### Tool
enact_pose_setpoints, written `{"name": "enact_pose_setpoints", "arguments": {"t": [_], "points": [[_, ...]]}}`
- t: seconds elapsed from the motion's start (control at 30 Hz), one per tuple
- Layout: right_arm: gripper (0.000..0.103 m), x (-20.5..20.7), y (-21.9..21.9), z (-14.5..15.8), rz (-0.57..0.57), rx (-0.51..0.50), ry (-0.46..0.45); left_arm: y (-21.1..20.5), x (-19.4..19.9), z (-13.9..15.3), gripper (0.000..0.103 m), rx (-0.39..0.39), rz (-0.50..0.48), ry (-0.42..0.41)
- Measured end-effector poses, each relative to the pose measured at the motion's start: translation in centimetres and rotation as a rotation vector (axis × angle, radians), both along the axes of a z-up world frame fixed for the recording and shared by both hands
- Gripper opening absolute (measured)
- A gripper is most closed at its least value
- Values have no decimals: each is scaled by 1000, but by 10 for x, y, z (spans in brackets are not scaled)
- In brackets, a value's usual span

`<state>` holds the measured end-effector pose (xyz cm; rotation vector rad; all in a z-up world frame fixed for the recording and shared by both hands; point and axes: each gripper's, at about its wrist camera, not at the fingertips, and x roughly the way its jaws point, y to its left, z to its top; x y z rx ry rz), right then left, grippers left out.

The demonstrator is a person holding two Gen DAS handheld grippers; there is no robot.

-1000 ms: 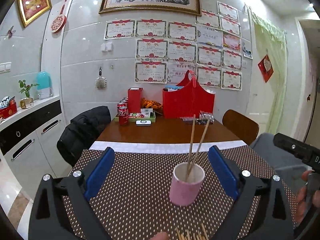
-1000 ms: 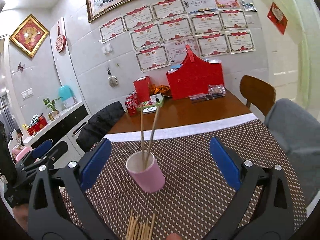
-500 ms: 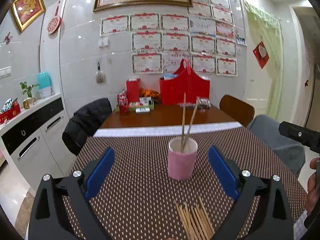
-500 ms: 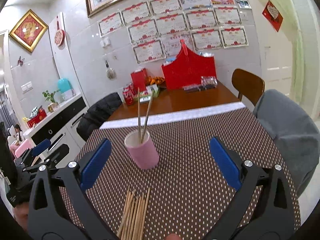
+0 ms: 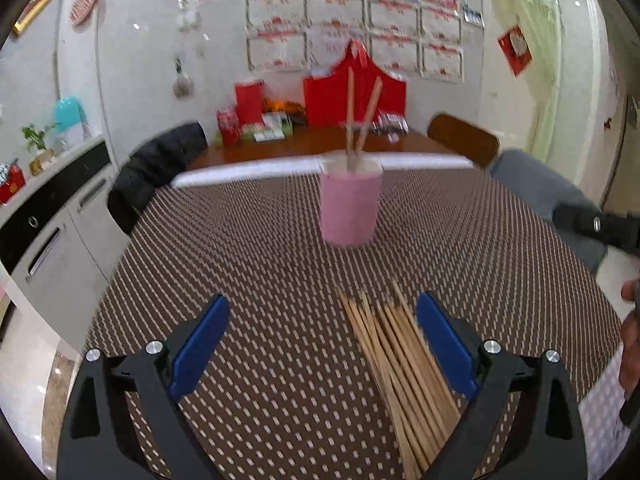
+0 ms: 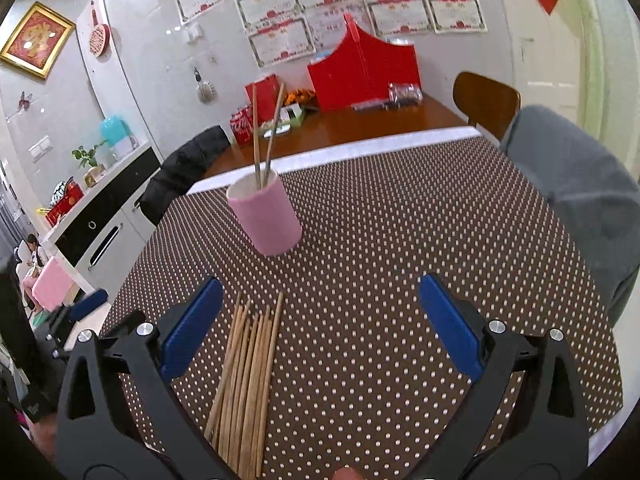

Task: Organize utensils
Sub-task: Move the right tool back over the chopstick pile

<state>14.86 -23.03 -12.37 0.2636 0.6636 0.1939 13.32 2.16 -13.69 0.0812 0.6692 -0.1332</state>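
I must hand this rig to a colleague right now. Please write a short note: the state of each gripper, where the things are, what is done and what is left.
Left gripper: open, empty, low over the dotted tablecloth; the chopstick pile lies by its right finger.
Right gripper: open, empty; the same pile lies by its left finger.
Pink cup: upright on the cloth beyond the pile, apart from it.
Done: two chopsticks stand in the cup.
Left: the whole pile on the cloth goes into the cup, probably a few at a time.
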Motion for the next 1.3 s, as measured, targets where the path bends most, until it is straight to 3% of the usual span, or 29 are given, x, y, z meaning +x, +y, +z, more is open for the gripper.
{"name": "enact_pose_setpoints", "arguments": {"t": [0.27, 0.5, 1.03, 1.3], "points": [[97, -4, 10, -31, 31, -21, 86, -22, -9, -55, 93, 61, -89, 172], [97, -7, 8, -51, 28, -35, 146, -18, -3, -84, 93, 58, -83, 256], [97, -3, 24, -75, 91, -92, 227, 11, 3, -99, 93, 75, -23, 273], [97, 2, 54, -93, 177, -200, 271, 15, 6, -104, 93, 89, -18, 276]]}}
